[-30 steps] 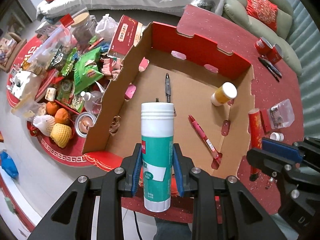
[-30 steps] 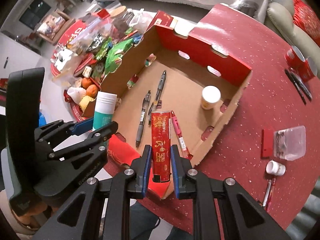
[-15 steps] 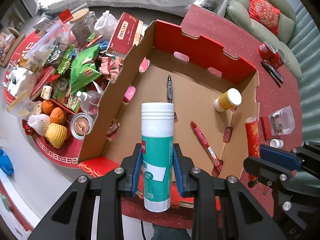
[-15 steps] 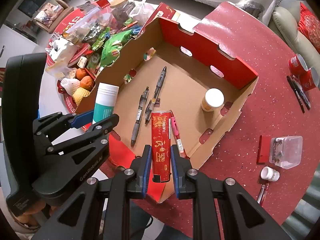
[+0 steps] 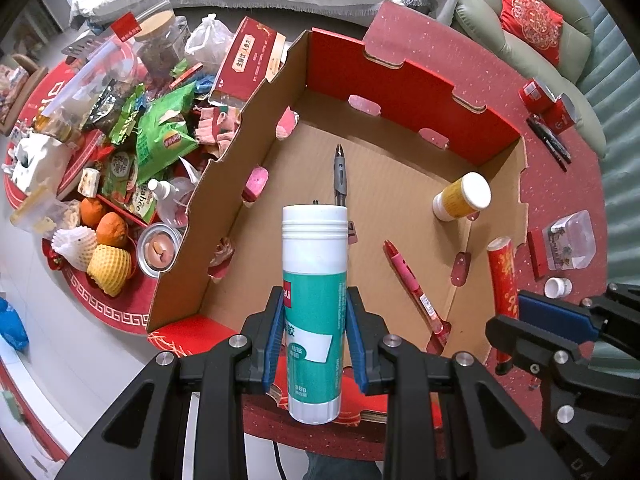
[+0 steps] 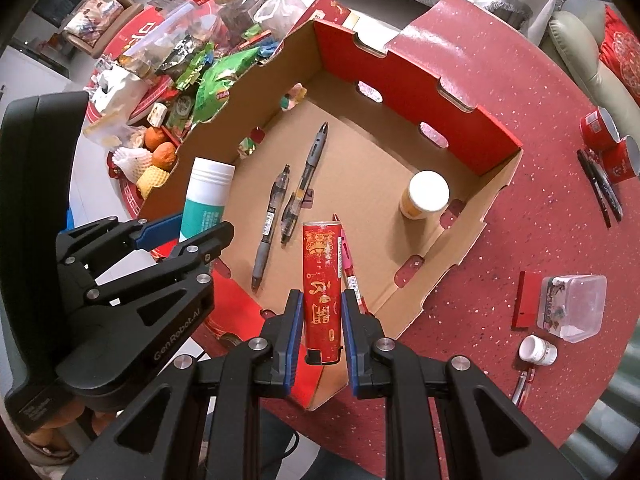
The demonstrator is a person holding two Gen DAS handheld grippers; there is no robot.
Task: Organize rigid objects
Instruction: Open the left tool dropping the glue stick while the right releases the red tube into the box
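Readable text
"GenRobot.AI" is printed on the left gripper (image 6: 182, 236) body at lower left of the right wrist view; the glue stick (image 5: 314, 308) label carries "胶".

Glue stick (image 5: 314, 304) (teal-white), red tube (image 6: 322, 292), both held.

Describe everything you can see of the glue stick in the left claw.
The glue stick is a fat cylinder with a white ribbed cap, a teal label with white print and a white base. It looks like hard plastic. The left claw is shut on its lower body, blue pads on both sides, cap pointing away from the camera. It hangs above the near edge of the cardboard box, touching nothing else. The right wrist view shows it clear of the box wall.
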